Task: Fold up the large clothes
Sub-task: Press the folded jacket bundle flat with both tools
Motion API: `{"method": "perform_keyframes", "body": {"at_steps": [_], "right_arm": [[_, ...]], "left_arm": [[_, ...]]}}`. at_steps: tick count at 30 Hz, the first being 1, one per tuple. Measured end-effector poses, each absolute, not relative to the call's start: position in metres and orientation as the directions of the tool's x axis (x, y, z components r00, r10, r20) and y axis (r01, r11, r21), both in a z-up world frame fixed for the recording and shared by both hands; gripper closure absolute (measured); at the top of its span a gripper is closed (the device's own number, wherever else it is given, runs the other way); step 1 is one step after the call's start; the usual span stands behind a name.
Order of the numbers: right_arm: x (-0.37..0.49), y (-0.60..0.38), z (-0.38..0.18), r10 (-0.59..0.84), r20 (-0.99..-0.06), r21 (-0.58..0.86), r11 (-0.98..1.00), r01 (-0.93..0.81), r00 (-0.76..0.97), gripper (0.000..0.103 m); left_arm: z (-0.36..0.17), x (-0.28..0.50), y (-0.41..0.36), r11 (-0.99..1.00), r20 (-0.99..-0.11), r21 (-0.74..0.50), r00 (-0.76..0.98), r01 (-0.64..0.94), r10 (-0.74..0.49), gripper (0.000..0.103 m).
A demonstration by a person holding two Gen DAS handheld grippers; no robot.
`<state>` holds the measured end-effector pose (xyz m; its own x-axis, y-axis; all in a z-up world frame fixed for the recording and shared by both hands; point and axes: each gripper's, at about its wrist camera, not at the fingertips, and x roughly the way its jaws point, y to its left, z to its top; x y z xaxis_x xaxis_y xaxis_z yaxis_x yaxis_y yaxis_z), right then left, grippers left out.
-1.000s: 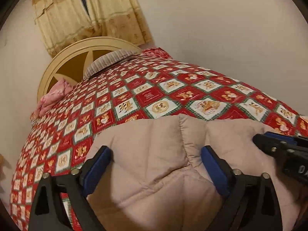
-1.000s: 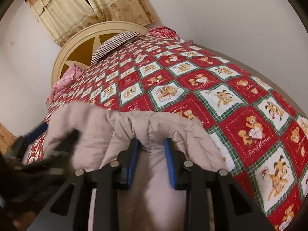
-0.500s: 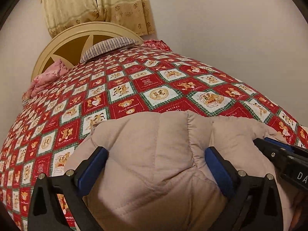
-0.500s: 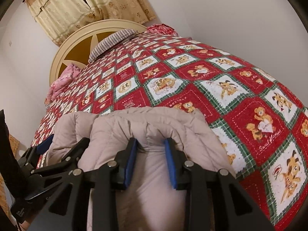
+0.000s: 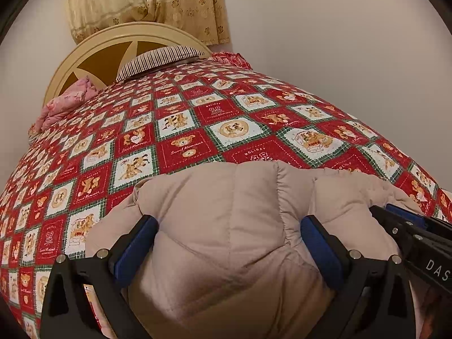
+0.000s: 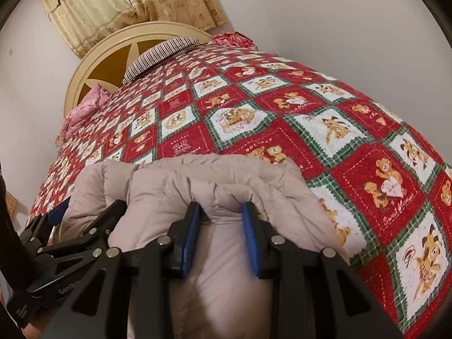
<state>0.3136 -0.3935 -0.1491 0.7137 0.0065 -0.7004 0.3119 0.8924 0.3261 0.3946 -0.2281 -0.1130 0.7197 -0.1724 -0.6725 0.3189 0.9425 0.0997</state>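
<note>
A beige padded jacket (image 5: pixel 226 197) hangs bunched over the near edge of a bed with a red teddy-bear quilt (image 5: pixel 183 130). My left gripper (image 5: pixel 227 243) stands wide, its blue pads pressed into a thick wad of the jacket that bulges between them. My right gripper (image 6: pixel 220 226) is shut narrower on a fold of the same jacket (image 6: pixel 226 175), which creases at its pads. Each gripper shows in the other's view: the right one (image 5: pixel 409 231) at the right edge, the left one (image 6: pixel 70 226) at the lower left. The jacket's lower part is hidden below both views.
The quilt (image 6: pixel 282 113) covers the whole bed up to a cream round headboard (image 5: pixel 113 53). A striped pillow (image 5: pixel 158 62) and a pink bundle (image 5: pixel 65 104) lie at the head. Yellow curtains (image 5: pixel 147 0) hang behind it, and a plain wall runs along the right side.
Both grippers have sunk a little toward the bed with the jacket still held. The left one has also rolled, so the bed now sits more level in its view.
</note>
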Motion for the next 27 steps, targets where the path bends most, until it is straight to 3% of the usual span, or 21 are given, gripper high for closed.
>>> {"method": "perform_keyframes", "body": {"at_steps": [27], "right_arm": [[0.3232, -0.3895, -0.1539, -0.025, -0.716, 0.282, 0.904, 0.321, 0.698, 0.068]], "left_arm": [[-0.1180, 0.3989, -0.2286, 0.947, -0.683, 0.094, 0.712, 0.307, -0.163, 0.001]]}}
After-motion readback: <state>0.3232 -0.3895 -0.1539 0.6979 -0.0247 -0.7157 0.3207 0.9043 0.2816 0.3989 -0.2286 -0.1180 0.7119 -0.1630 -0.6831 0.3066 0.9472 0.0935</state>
